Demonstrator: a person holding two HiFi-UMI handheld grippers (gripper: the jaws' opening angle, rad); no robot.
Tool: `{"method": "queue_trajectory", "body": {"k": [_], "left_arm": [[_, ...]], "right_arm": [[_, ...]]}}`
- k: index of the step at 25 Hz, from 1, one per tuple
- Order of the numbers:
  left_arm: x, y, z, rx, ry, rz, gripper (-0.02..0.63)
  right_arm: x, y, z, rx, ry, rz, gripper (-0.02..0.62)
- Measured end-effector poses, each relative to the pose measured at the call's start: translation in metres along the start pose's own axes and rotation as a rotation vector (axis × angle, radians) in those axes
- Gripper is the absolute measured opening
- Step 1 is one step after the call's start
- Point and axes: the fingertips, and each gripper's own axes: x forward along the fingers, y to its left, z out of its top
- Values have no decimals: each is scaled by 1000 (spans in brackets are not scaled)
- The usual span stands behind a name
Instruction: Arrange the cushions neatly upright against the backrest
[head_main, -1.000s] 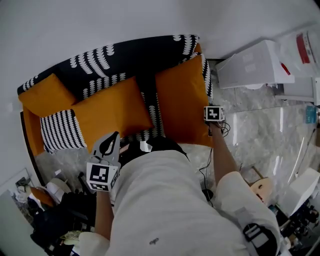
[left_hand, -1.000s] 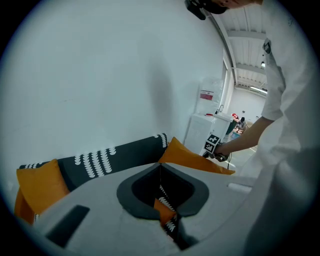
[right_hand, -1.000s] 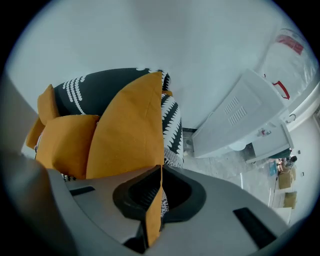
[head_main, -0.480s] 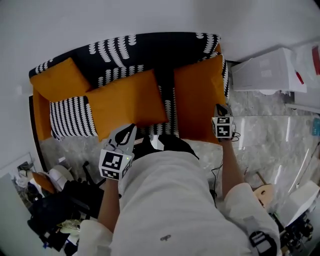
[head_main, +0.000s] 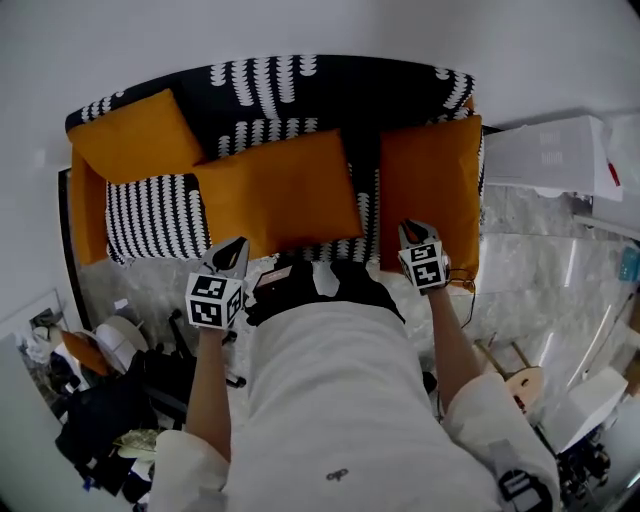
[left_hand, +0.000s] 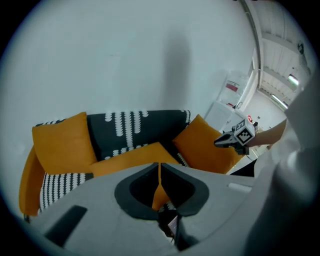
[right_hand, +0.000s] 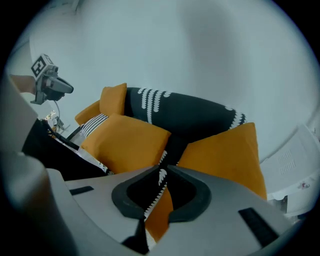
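A black sofa (head_main: 300, 95) with white markings holds several cushions. One orange cushion (head_main: 135, 135) leans in the left corner. A striped cushion (head_main: 155, 215) lies in front of it. A second orange cushion (head_main: 280, 190) lies flat mid-seat, and a third (head_main: 430, 190) rests tilted at the right end. My left gripper (head_main: 232, 247) hovers shut and empty off the middle cushion's front left corner. My right gripper (head_main: 408, 229) is shut and empty over the right cushion's front edge. In the left gripper view, the jaws (left_hand: 159, 168) meet before the middle cushion (left_hand: 132, 156). The right gripper's jaws (right_hand: 163, 172) meet between the middle cushion (right_hand: 125, 142) and the right one (right_hand: 225, 147).
A white box-like unit (head_main: 545, 150) stands right of the sofa on the marble floor (head_main: 530, 250). Dark bags and clutter (head_main: 100, 410) fill the lower left. A plain wall runs behind the sofa. The person's white-clad body fills the lower middle.
The right gripper has shifted from the right cushion's outer front corner to its front edge. The left gripper has come closer to the sofa front. No cushion has moved.
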Motion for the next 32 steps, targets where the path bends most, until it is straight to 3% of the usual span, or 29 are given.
{"method": "queue_trajectory", "body": {"k": [7, 9, 10, 13, 16, 25, 32], "left_arm": [[2, 85, -88, -129, 143, 51, 15], [11, 99, -112, -118, 202, 50, 17], [17, 104, -124, -111, 231, 46, 21], [39, 117, -156, -110, 312, 18, 109], [61, 120, -186, -156, 375, -13, 155], [123, 133, -255, -301, 442, 52, 190], [152, 139, -284, -239, 502, 100, 187]], "right_arm": [[45, 91, 1, -107, 144, 112, 27], [62, 111, 1, -115, 172, 138, 156], [70, 121, 0, -113, 183, 150, 161], [99, 148, -2, -131, 216, 179, 161], [129, 171, -4, -186, 244, 209, 161], [213, 199, -36, -239, 352, 203, 161], [240, 200, -46, -212, 447, 151, 161]]}}
